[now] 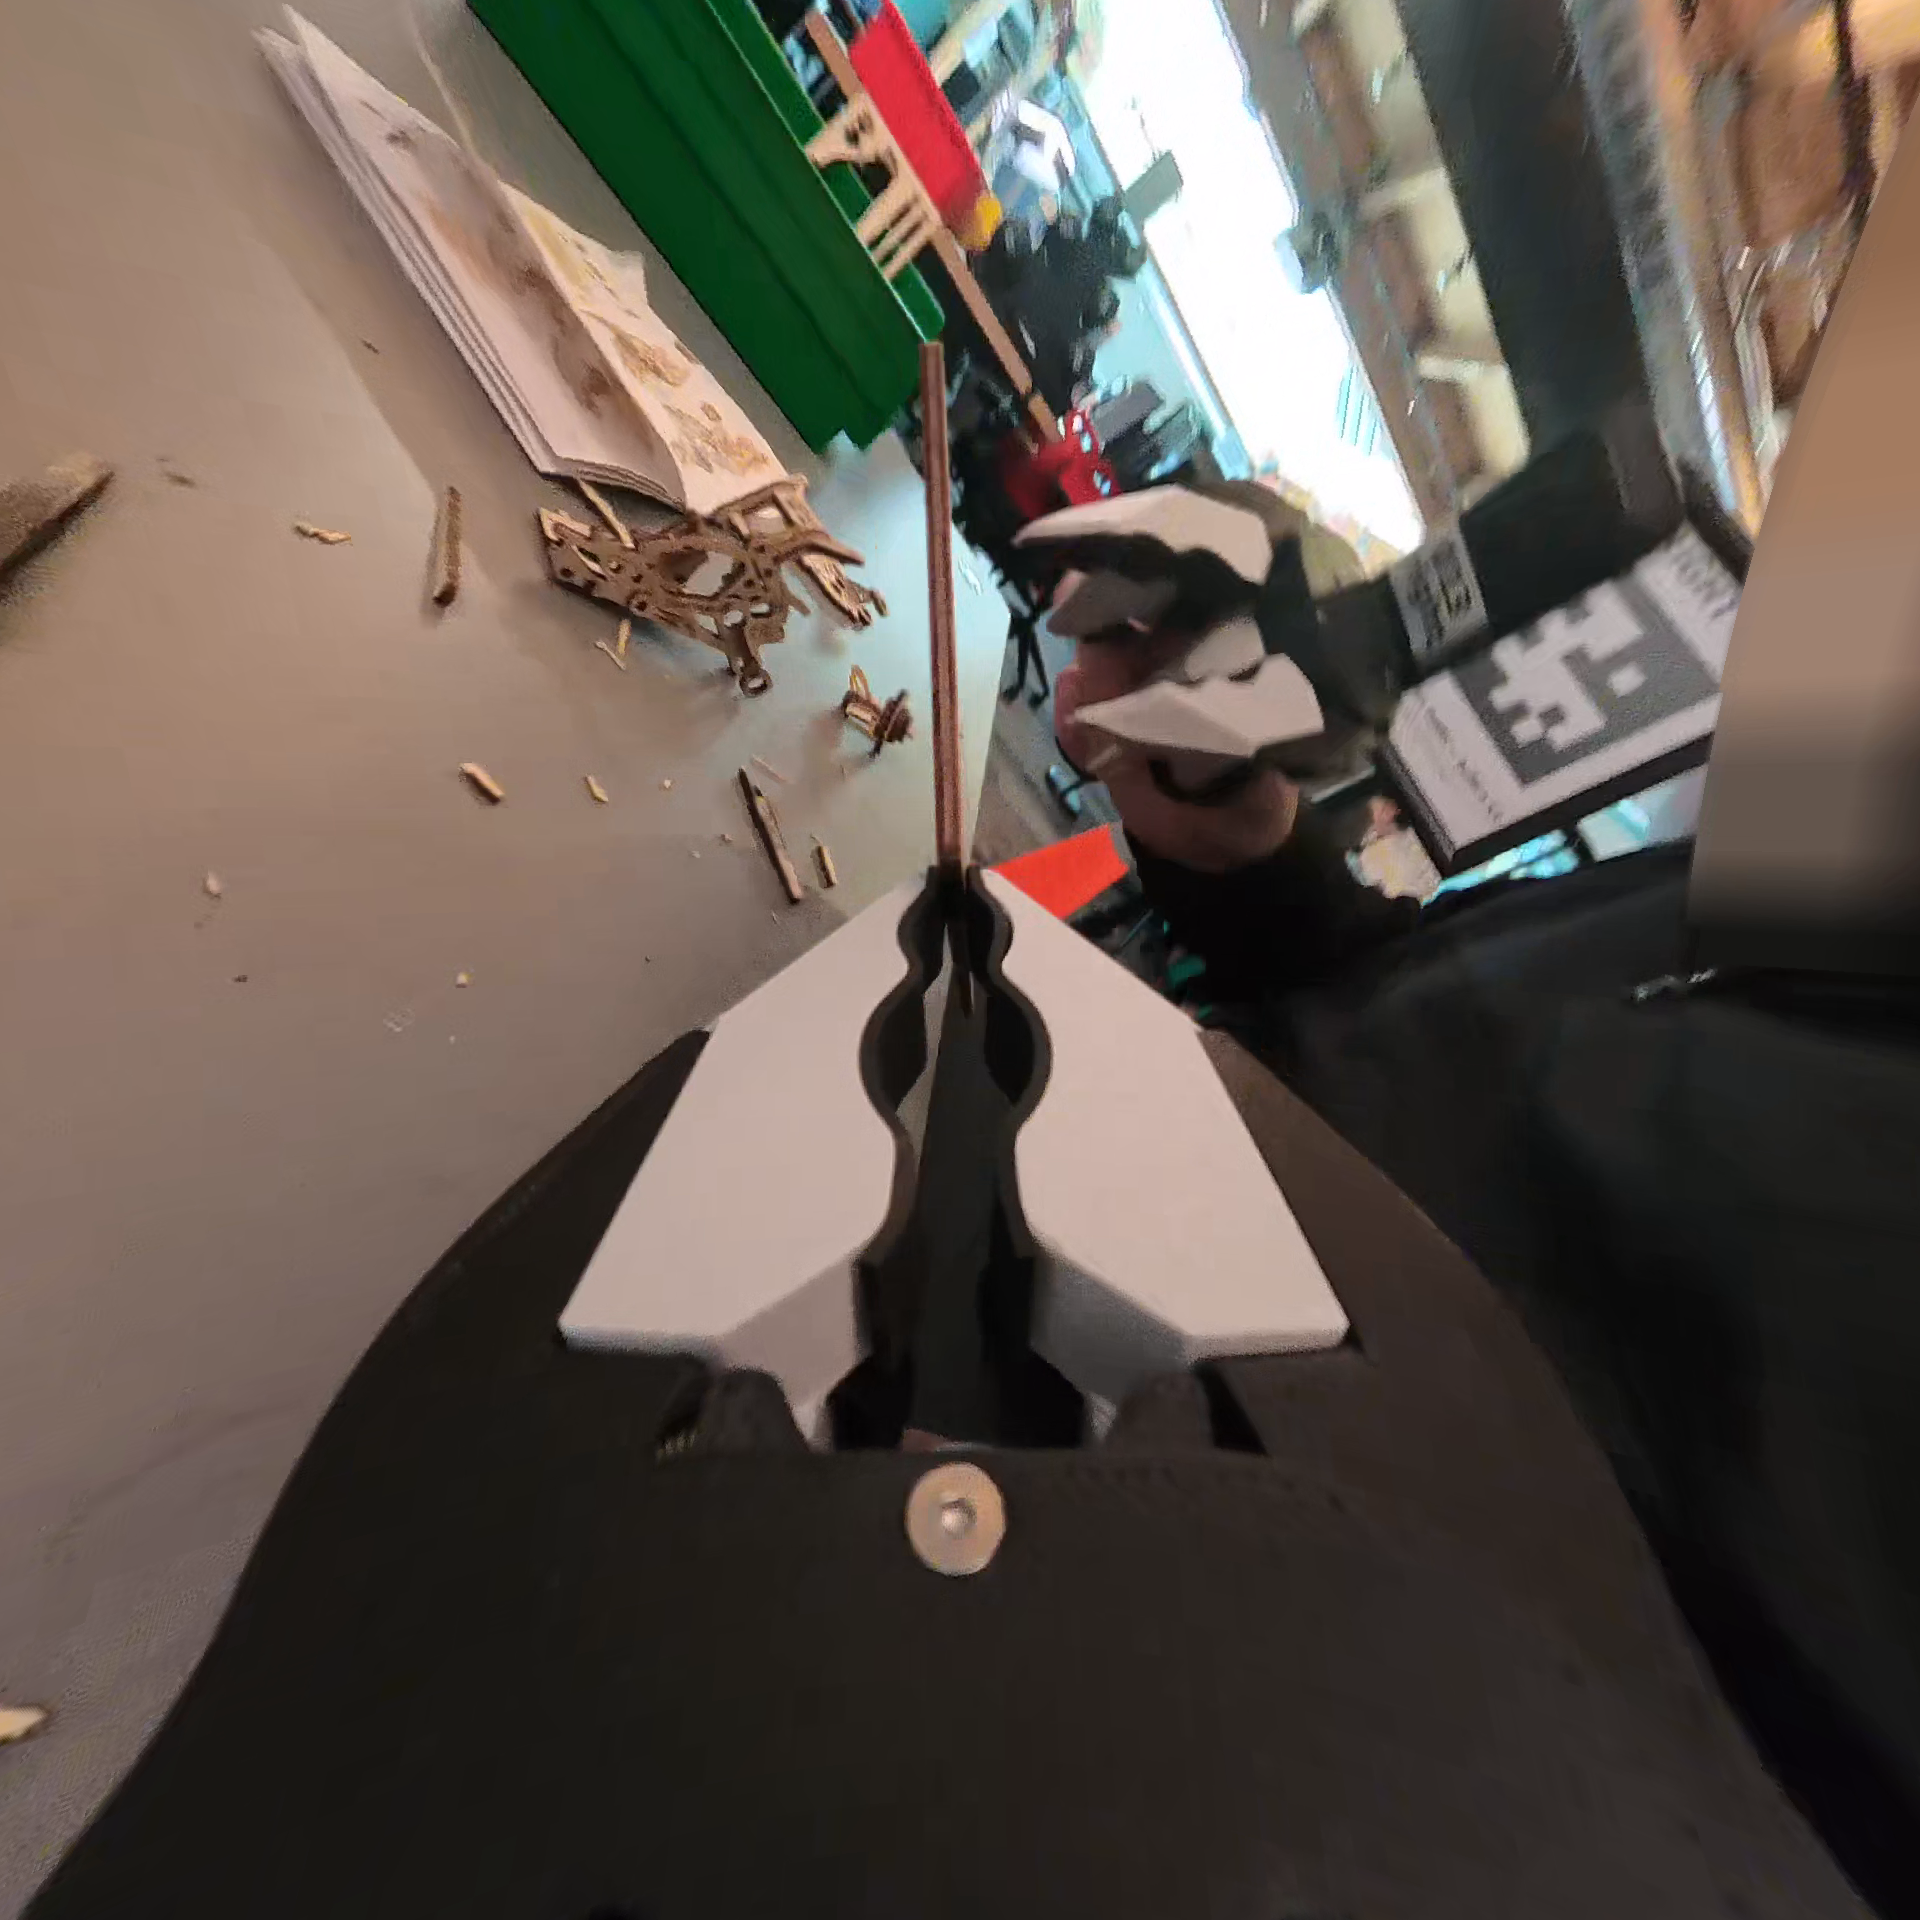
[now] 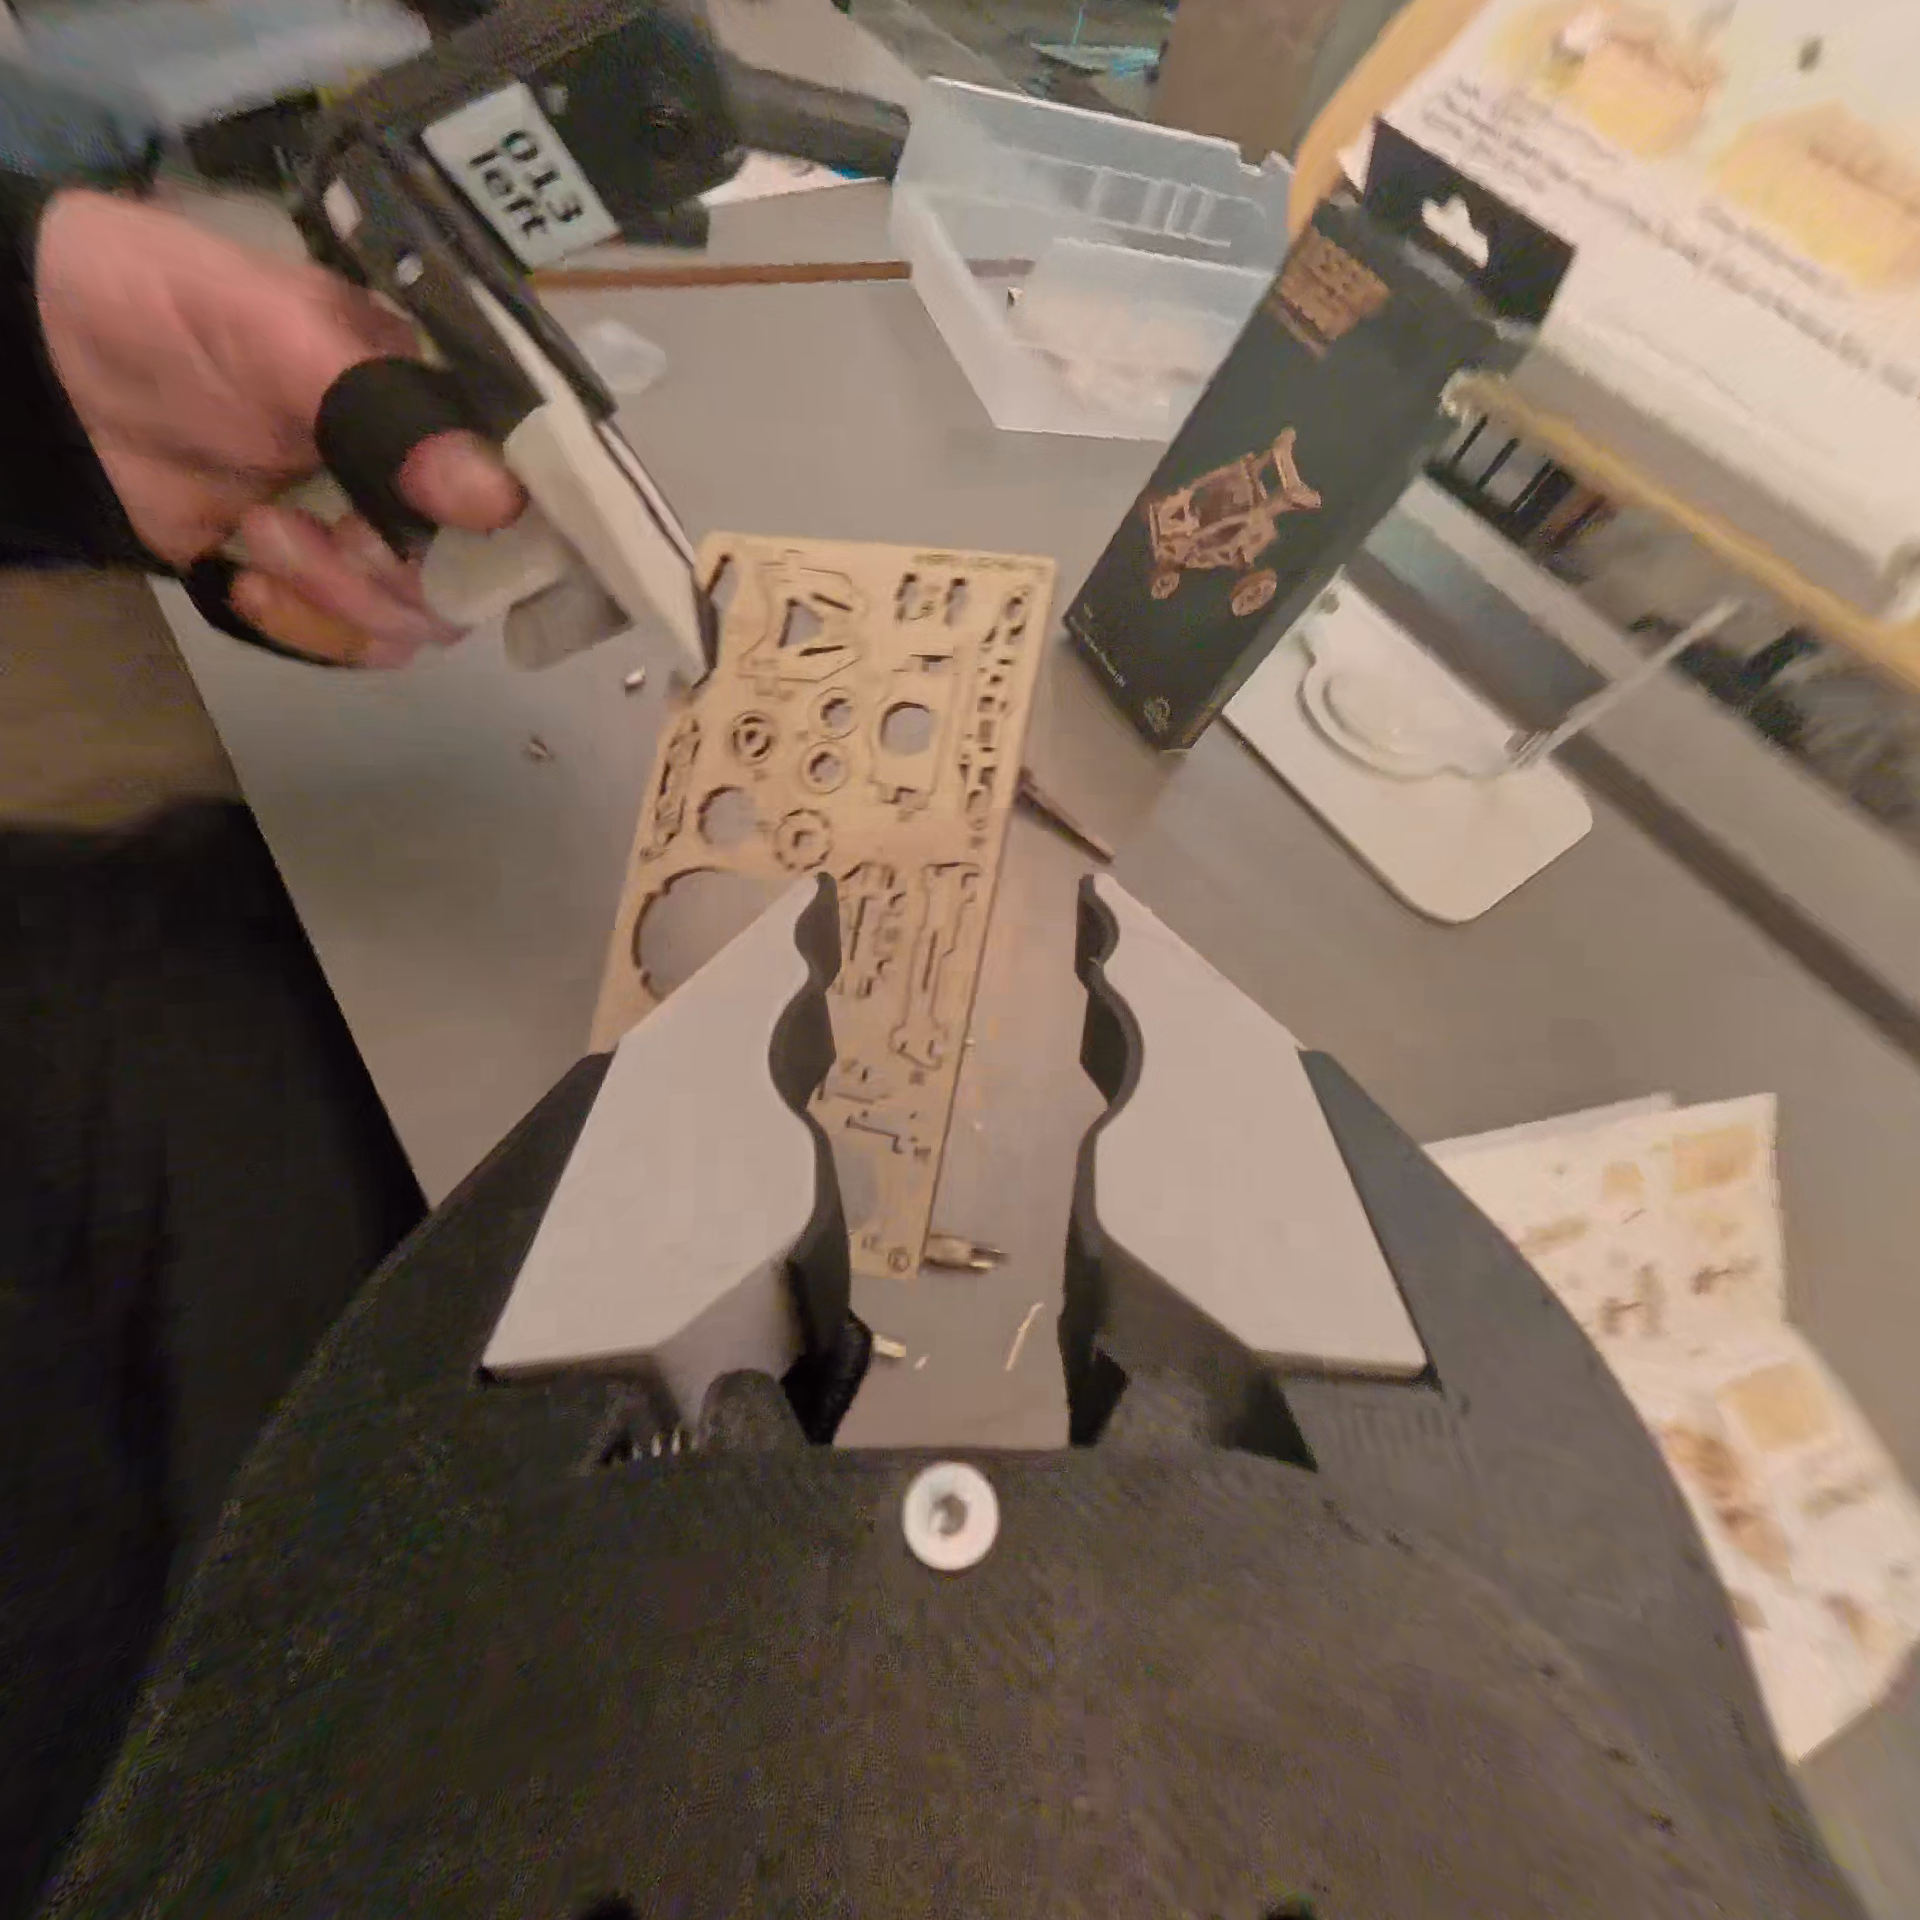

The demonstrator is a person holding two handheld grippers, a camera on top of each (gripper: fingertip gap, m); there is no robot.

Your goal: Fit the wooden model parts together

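A thin laser-cut wooden parts sheet [image 2: 862, 748] with several cut-outs is held tilted above the grey table. My left gripper [image 1: 951, 883] is shut on its corner, so in the left wrist view the sheet [image 1: 940, 623] shows edge-on as a thin strip. In the right wrist view the left gripper [image 2: 696, 655] pinches the sheet's upper left corner, with a hand [image 2: 208, 416] behind it. My right gripper [image 2: 951, 894] is open and empty, hovering over the sheet's lower part. It shows in the left wrist view [image 1: 1055, 629], to the right of the sheet.
A partly built wooden model [image 1: 686, 582] and several loose wood scraps [image 1: 774, 831] lie on the table [image 1: 260, 831]. An open instruction booklet [image 1: 540, 312] and green boards [image 1: 707, 208] lie behind. A black kit box [image 2: 1299, 468], clear plastic container [image 2: 1081, 260], white stand base [image 2: 1434, 810] and instruction sheet [image 2: 1683, 1403] are nearby. My right fingertips sit around 9 cm from my left ones.
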